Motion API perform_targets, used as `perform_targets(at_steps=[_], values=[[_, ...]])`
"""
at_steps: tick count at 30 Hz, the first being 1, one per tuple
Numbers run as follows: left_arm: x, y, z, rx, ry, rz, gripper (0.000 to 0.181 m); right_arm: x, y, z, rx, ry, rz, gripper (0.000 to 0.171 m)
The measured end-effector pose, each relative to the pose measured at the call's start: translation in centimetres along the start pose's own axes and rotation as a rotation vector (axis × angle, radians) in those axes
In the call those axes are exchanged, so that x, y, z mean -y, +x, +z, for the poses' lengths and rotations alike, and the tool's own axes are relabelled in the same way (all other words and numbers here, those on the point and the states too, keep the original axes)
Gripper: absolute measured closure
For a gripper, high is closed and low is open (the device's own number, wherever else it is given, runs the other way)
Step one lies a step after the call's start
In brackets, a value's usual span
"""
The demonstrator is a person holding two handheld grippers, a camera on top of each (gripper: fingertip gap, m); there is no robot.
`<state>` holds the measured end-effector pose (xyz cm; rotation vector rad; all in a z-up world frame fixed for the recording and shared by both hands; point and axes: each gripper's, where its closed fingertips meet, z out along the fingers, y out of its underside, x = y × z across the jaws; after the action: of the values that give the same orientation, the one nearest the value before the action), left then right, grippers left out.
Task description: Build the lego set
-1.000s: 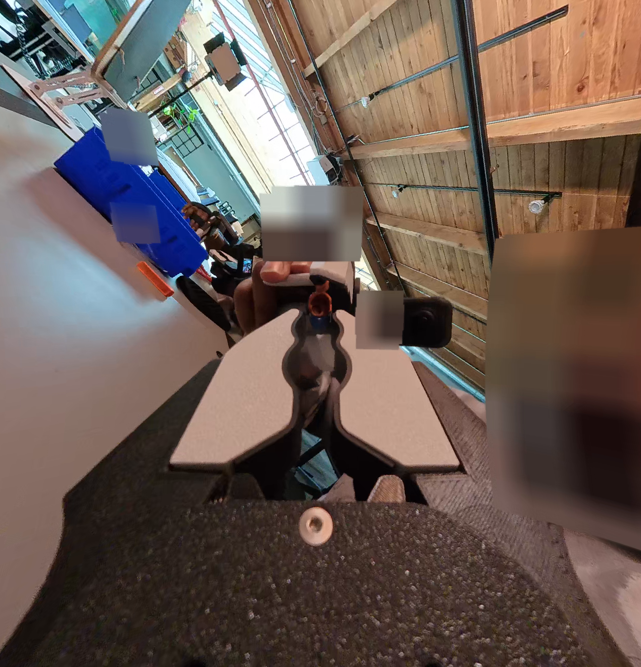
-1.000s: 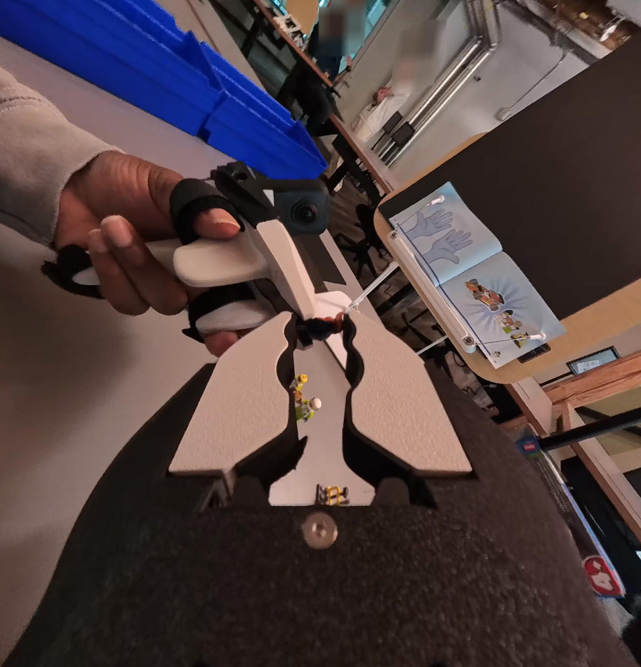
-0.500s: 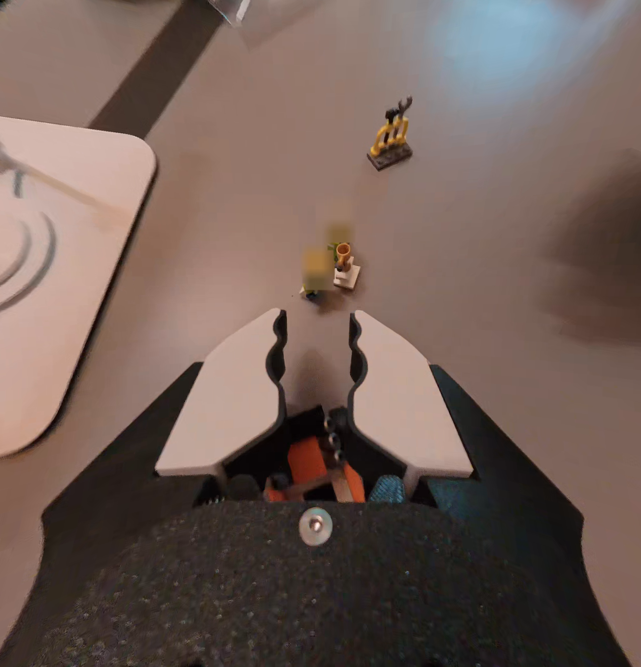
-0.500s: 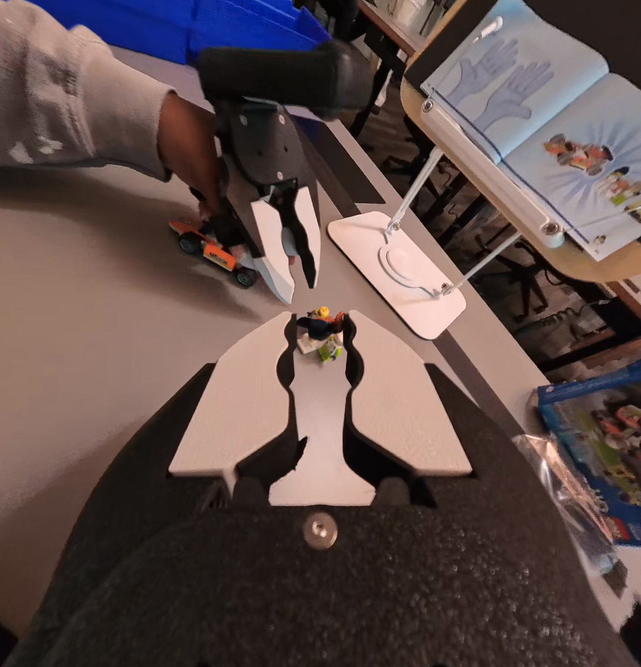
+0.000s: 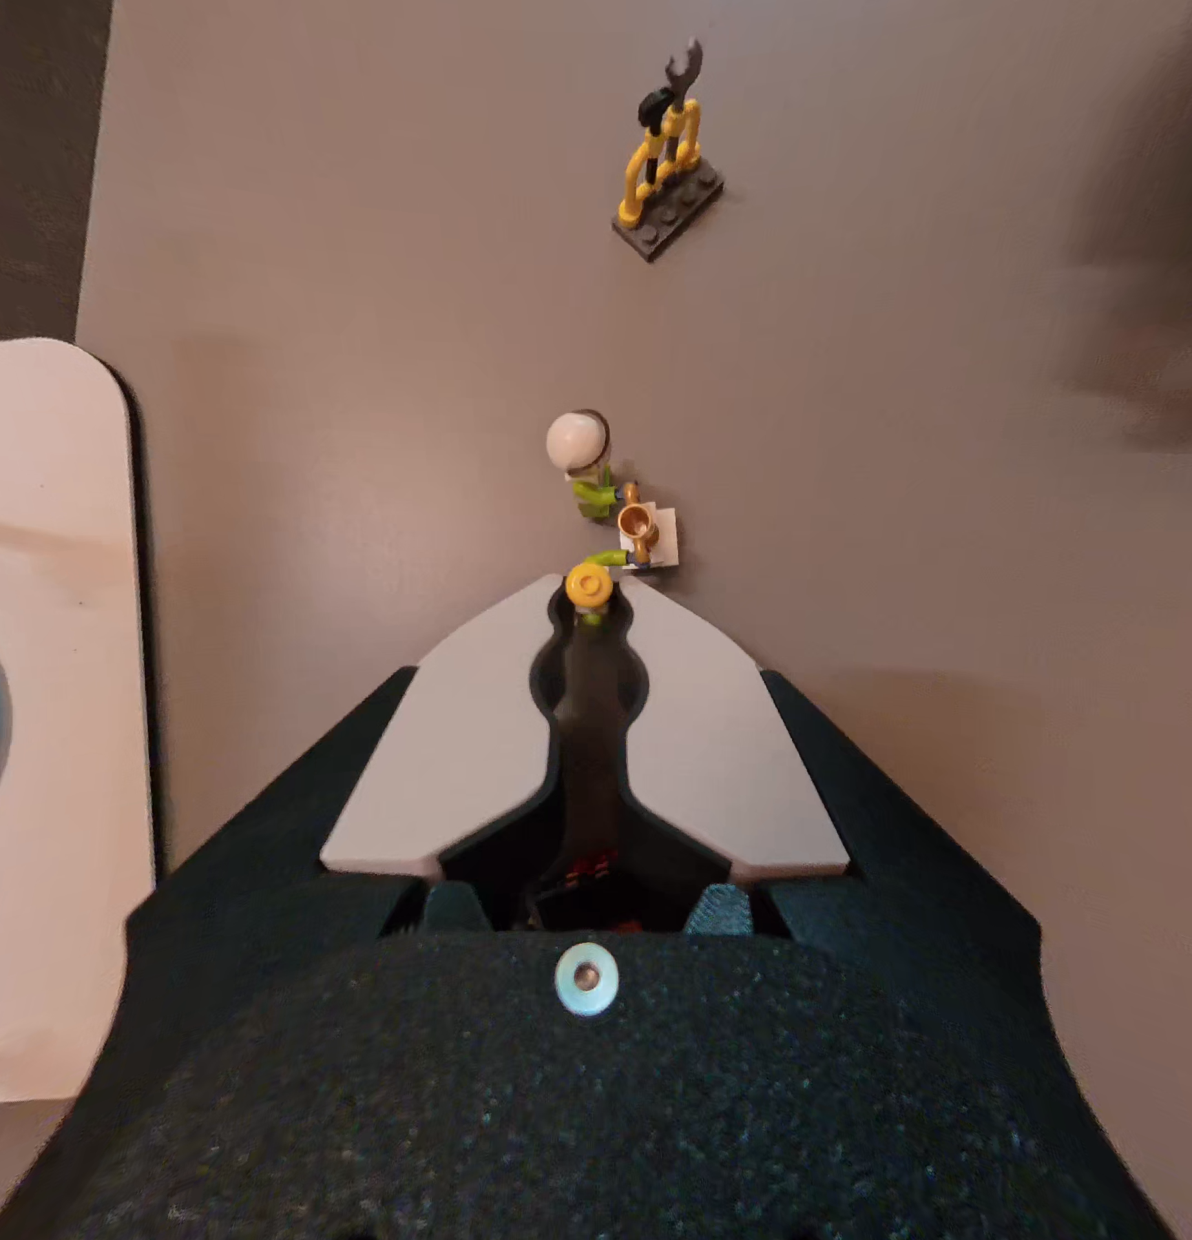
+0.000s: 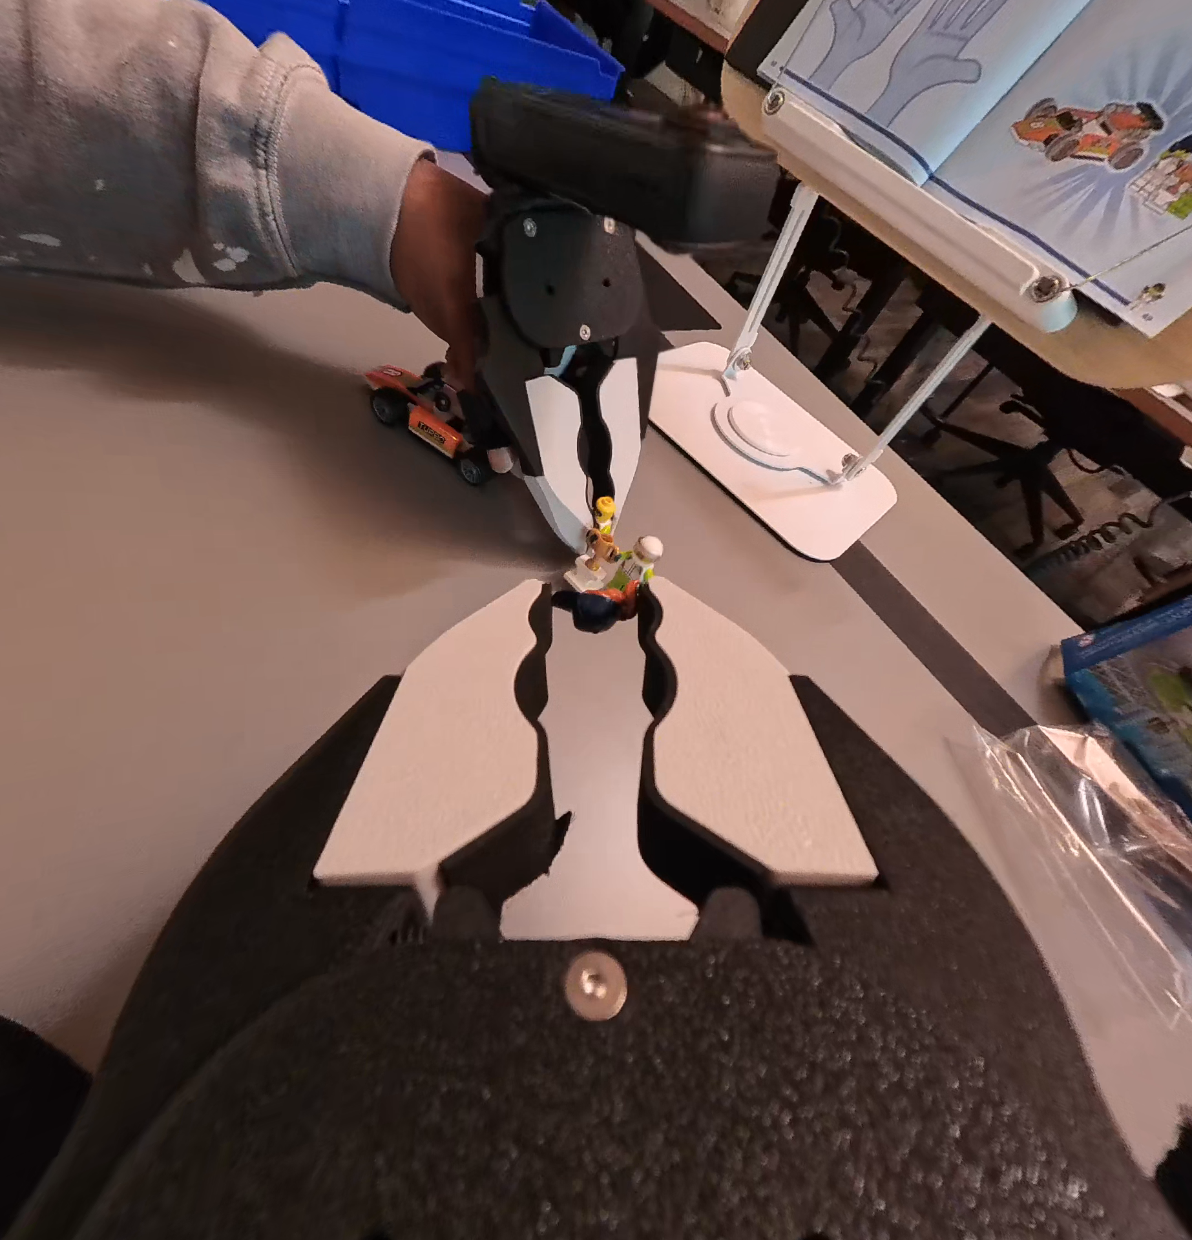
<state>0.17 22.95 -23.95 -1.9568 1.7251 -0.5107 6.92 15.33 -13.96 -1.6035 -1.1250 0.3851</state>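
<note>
Both grippers were closed on minifigures above the grey table (image 5: 311,268): left gripper (image 5: 589,594) pinched the yellow-headed minifigure (image 5: 589,586) beside the white-helmeted minifigure (image 5: 579,446) and gold trophy (image 5: 636,520), while right gripper (image 6: 596,600) clamped an orange-and-blue minifigure (image 6: 596,607) just before them.

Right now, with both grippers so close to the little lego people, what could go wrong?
1. The left gripper pinches only the bare-headed minifigure at its head, so the figure might twist or slip.
2. The white-helmeted minifigure and gold trophy stand right beside it; a nudge could topple them.
3. The right gripper grips an orange-and-blue piece just at its tips; it might drop.
</note>
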Motion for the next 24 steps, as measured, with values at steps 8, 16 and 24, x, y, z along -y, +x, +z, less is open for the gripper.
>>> perform_targets(at_steps=[8,16,24], values=[[1.5,6.4,-3.7,-0.062,-0.056,0.057,0.172,1.8,-2.1,-0.2,0.115,0.026,0.009,0.147],[0.1,17.4,-2.6,-0.154,-0.041,0.108,0.172,1.4,-9.3,-2.4,0.335,-0.036,-0.008,0.147],[-1.0,21.5,-0.9,-0.129,0.036,0.104,0.164,-1.4,-13.9,-4.1,0.394,-0.139,-0.024,0.147]])
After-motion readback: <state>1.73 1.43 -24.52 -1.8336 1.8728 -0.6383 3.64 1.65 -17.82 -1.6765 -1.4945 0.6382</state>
